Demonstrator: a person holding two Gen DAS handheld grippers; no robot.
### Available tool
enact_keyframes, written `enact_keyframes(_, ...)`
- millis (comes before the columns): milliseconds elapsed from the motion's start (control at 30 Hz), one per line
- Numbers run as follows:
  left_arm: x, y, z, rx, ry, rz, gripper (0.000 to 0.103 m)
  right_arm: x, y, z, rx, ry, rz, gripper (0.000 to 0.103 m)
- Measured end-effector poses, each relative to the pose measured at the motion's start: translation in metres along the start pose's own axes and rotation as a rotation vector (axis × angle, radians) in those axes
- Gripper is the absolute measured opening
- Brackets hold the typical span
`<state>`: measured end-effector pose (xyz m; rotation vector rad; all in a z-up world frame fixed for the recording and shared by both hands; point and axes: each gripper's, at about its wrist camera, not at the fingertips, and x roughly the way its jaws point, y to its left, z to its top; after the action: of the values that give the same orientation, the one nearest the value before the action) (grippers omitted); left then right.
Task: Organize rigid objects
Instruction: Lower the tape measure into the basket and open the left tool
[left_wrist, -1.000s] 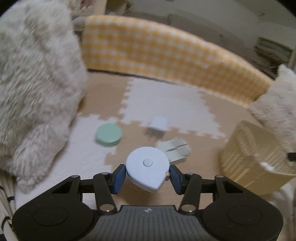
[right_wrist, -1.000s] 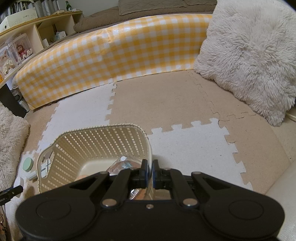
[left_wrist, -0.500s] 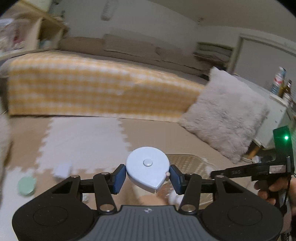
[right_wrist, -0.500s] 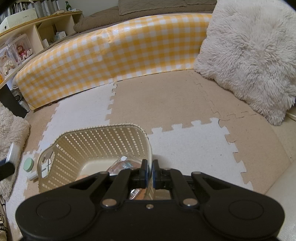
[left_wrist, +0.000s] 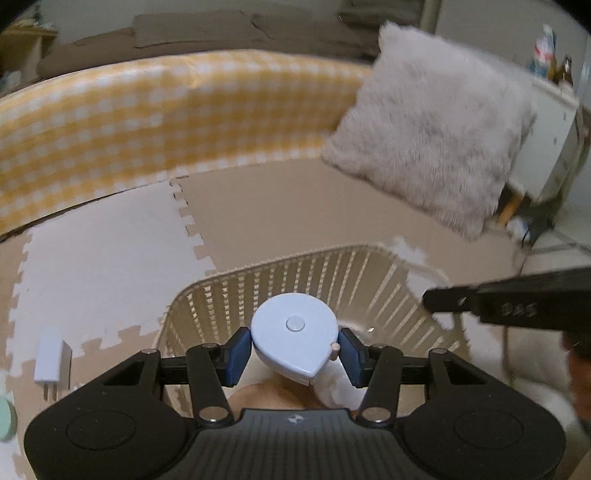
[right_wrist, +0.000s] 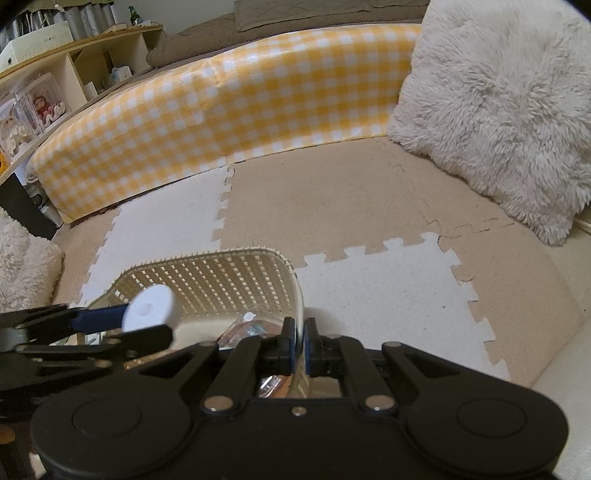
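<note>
My left gripper (left_wrist: 295, 350) is shut on a pale blue teardrop-shaped tape measure (left_wrist: 293, 338) and holds it above the open cream lattice basket (left_wrist: 295, 266). In the right wrist view the left gripper (right_wrist: 147, 317) and the tape measure (right_wrist: 149, 308) hang over the basket's left side. My right gripper (right_wrist: 299, 345) is shut on the basket's right rim (right_wrist: 298, 295). The basket (right_wrist: 221, 280) holds a clear plastic packet (right_wrist: 247, 328) and other items, partly hidden.
A white plug adapter (left_wrist: 51, 360) and a green round disc (left_wrist: 5, 417) lie on the foam puzzle mat left of the basket. A yellow checked bumper (right_wrist: 229, 110) curves along the back. A fluffy cushion (right_wrist: 498, 110) leans at the right, another (right_wrist: 22, 266) at the left.
My left gripper has swung right with the tape measure, from above the loose items on the mat to above the basket. The right gripper has kept its hold on the rim.
</note>
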<state>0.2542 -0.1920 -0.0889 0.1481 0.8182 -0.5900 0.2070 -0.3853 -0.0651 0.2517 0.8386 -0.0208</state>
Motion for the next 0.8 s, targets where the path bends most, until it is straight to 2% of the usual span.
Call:
enact_keyframes(100, 0.011, -0.002, 0.002, 0.057, 0.029, 0.017, 0.052, 0.000, 0.000, 0.000, 0.002, 0.001, 0.003, 0.005)
enact_keyframes(333, 0.031, -0.005, 0.004, 0.104, 0.080, 0.041, 0.052, 0.000, -0.001, 0.001, 0.004, 0.002, 0.005, 0.005)
enact_keyframes(533, 0.035, -0.006, 0.003, 0.107, 0.071, 0.063, 0.054, 0.000, -0.001, 0.001, 0.005, 0.002, 0.005, 0.005)
enact_keyframes(800, 0.034, -0.008, 0.005, 0.093, 0.068, 0.049, 0.062, 0.000, 0.000, 0.001, 0.001, 0.003, 0.004, 0.005)
